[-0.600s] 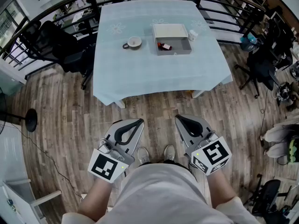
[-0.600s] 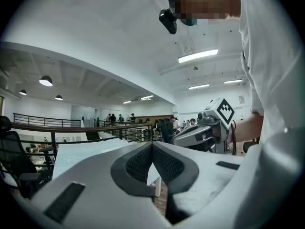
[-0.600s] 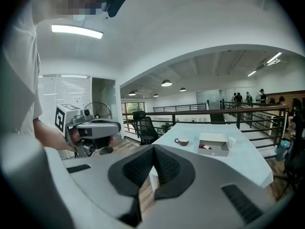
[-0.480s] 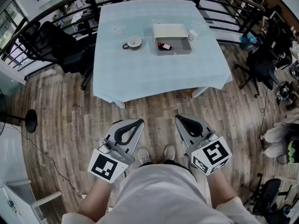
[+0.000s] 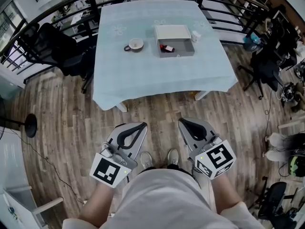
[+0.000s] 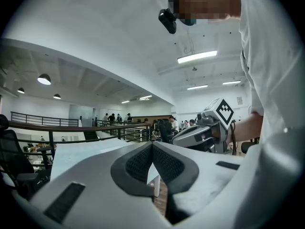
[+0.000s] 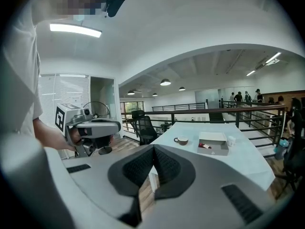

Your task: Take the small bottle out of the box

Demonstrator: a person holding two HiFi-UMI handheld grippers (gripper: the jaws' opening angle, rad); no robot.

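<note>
An open grey box (image 5: 175, 41) with its white lid folded back sits on the far half of the table (image 5: 143, 70). A small dark-red bottle (image 5: 167, 47) lies inside it, also seen as a red bottle (image 7: 206, 146) in the right gripper view. My left gripper (image 5: 141, 126) and right gripper (image 5: 183, 123) are held close to my body above the wooden floor, well short of the table. Both are shut with nothing between the jaws.
A cup on a saucer (image 5: 135, 45) stands left of the box and a small white cup (image 5: 196, 35) right of it. Black office chairs (image 5: 57, 46) flank the table, a railing (image 5: 62, 8) runs behind it, and chairs and bags (image 5: 267, 66) crowd the right.
The head view has shifted slightly; the table sits a little further left in frame. Both grippers keep their place and stay shut.
</note>
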